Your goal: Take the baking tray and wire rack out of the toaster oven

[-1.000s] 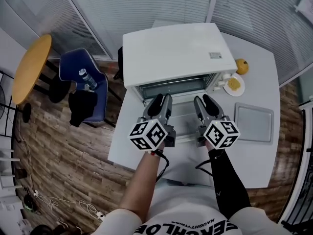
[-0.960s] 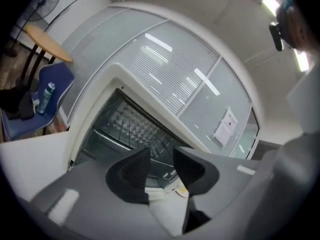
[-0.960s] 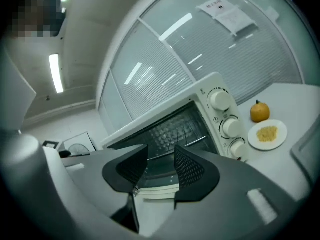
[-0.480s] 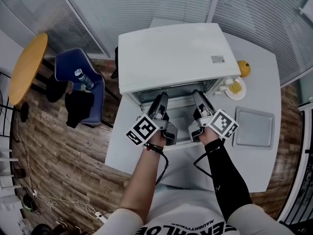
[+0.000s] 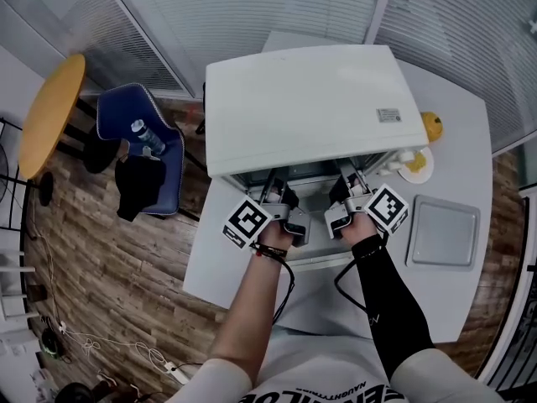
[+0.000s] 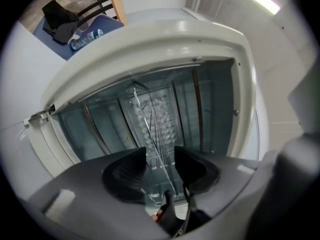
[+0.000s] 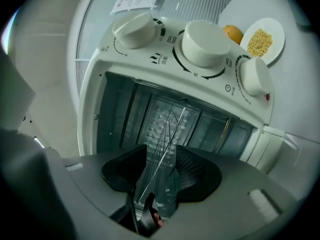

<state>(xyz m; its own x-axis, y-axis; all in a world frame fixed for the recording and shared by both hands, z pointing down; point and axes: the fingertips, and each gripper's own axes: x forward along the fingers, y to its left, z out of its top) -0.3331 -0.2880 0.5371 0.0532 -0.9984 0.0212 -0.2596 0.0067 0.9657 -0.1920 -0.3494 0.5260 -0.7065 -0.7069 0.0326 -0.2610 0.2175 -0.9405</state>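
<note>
Head view placed my left tongs (image 6: 160, 166) and right tongs (image 7: 161, 169) at the mouth of the toaster oven (image 5: 302, 107), jaws just opened, loosely straddling the wire rack (image 7: 169, 134) inside; clamping, then a level pull, seemed next.

A water bottle (image 5: 148, 136) lies on the blue chair (image 5: 174, 156).

One oven (image 5: 306, 99) is counted, with three knobs (image 7: 202, 43) on its front and one wire rack (image 6: 150, 124) inside. One tray (image 5: 443, 232), one plate (image 7: 276, 30) and one yellow fruit (image 5: 431, 126) are counted on the single counter (image 5: 445, 288). Beside the counter, one blue chair (image 5: 168, 154) is seen, with one bottle (image 5: 149, 137) and one dark bundle (image 5: 138, 183) on it. One round yellow table (image 5: 52, 112) is counted further off. One person (image 5: 327, 368) is seen.
</note>
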